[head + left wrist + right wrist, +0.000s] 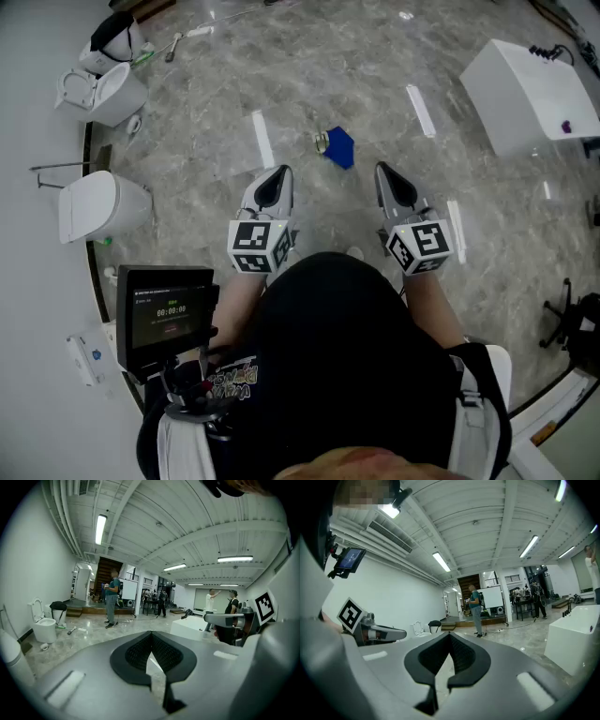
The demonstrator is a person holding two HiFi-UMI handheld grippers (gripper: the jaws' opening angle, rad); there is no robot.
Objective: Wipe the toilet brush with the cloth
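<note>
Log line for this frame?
left gripper: shut, empty | right gripper: shut, empty | blue cloth: on floor ahead, untouched | wipe: not started

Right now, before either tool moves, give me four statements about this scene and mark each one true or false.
1. The left tool and right tool are both shut and empty. True.
2. The blue cloth is held in the right tool. False: it lies on the floor ahead of both tools.
3. A far toilet and a near toilet stand on the person's left. True.
4. The white box sits beside the toilets. False: it is on the far right.
</note>
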